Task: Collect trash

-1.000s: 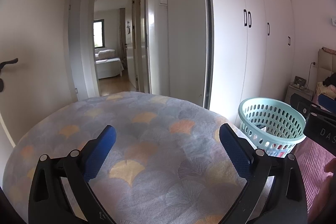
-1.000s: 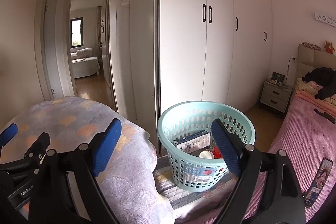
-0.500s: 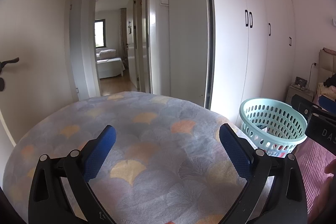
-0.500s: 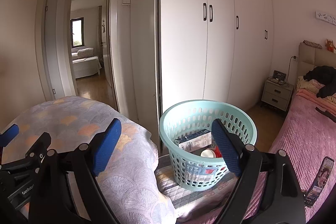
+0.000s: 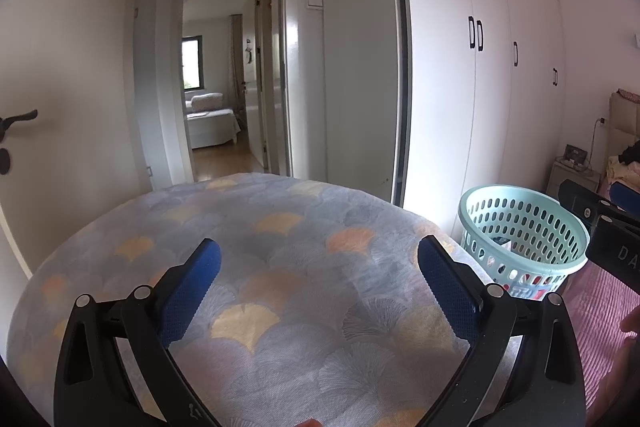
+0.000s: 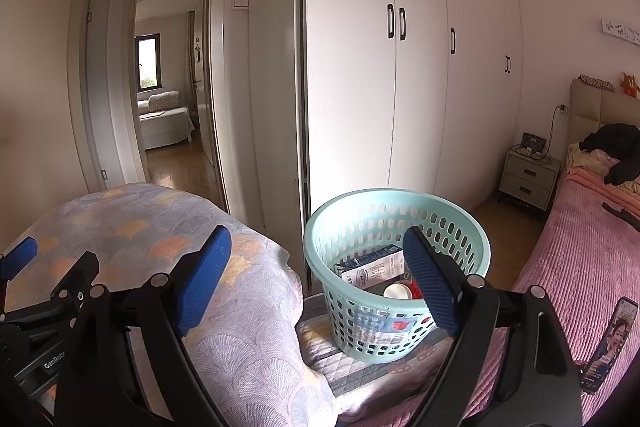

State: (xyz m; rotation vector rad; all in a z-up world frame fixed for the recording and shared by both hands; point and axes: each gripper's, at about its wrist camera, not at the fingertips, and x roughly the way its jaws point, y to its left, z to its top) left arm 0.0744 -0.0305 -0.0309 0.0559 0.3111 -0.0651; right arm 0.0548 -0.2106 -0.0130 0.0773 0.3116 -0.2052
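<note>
A light teal perforated basket stands on a quilted pad by the bed; it also shows in the left wrist view. It holds trash: a white and blue carton, a white cup and something red. My right gripper is open and empty, level with the basket's near left side. My left gripper is open and empty above a rounded cushion covered in a grey fan-pattern cloth. No loose trash shows on the cushion.
White wardrobe doors stand behind the basket. An open doorway leads to another room. A pink bed with a phone lies at the right, with a nightstand behind.
Both views have shifted very slightly; the basket sits a touch further right in the right wrist view. Both grippers stay open and empty.
</note>
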